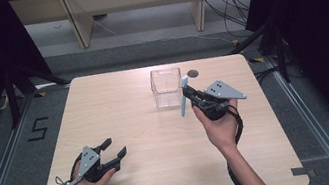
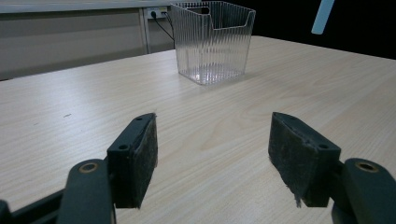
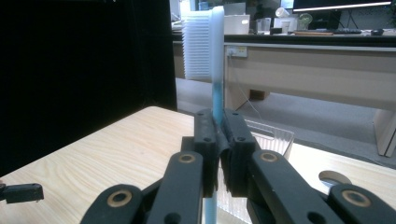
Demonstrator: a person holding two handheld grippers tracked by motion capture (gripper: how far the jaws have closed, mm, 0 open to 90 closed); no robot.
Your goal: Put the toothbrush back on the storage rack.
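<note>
**Toothbrush held up beside the clear box**

While the right tongs are clenched on the blue handle of a toothbrush, its white bristle head stands upright above the jaws. Seen from the high view, the right tongs hold the toothbrush just beside the clear plastic box, on its right side. The left tongs rest low over the table, well apart from the box, with the jaws released and nothing between them.
</note>
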